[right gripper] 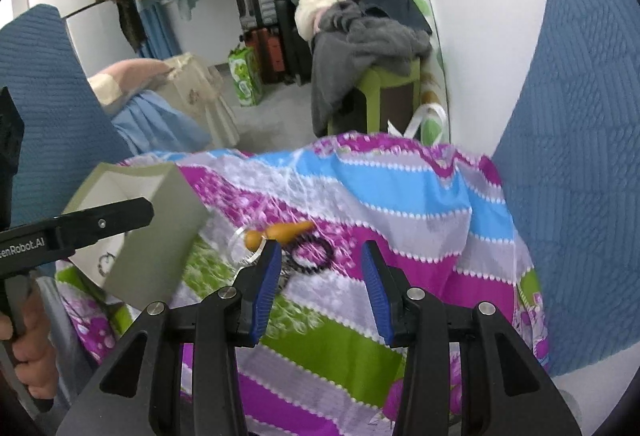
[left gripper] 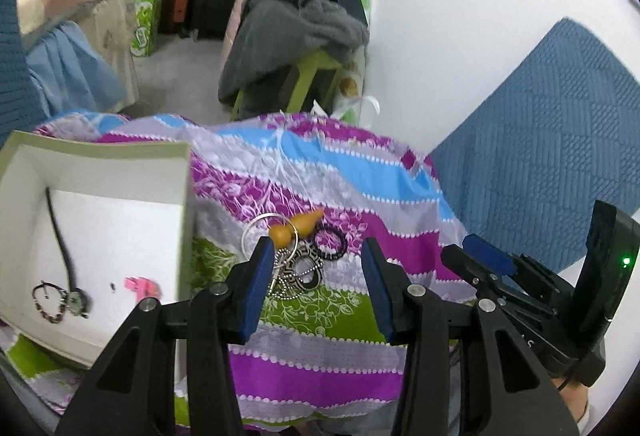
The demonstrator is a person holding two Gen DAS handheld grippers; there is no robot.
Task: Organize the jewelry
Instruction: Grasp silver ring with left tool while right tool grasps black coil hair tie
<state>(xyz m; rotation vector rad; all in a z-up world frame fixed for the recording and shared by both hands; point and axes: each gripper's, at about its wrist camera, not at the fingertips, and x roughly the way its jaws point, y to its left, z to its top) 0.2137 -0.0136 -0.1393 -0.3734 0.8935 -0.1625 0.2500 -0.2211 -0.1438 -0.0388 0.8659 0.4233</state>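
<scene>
Two hand-held grippers (left gripper: 316,276) (right gripper: 318,280) open over jewelry pile (left gripper: 292,256), box (left gripper: 100,156) beside

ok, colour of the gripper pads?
Blue pads, on black fingers. Clearest in the left wrist view.

Bedsheet (left gripper: 320,316) w/ purple, blue, grey, green floral stripes; orange gourd pendant (left gripper: 298,228); white box (left gripper: 120,172); blue pads (left gripper: 254,296).

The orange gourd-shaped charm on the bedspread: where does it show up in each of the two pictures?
Left wrist view: orange charm sits centre, just above the left gripper's left fingertip.
Right wrist view: same charm lies centre-left, just above the right gripper's left fingertip.
Shared landmark: the black ring lying right of it.
</scene>
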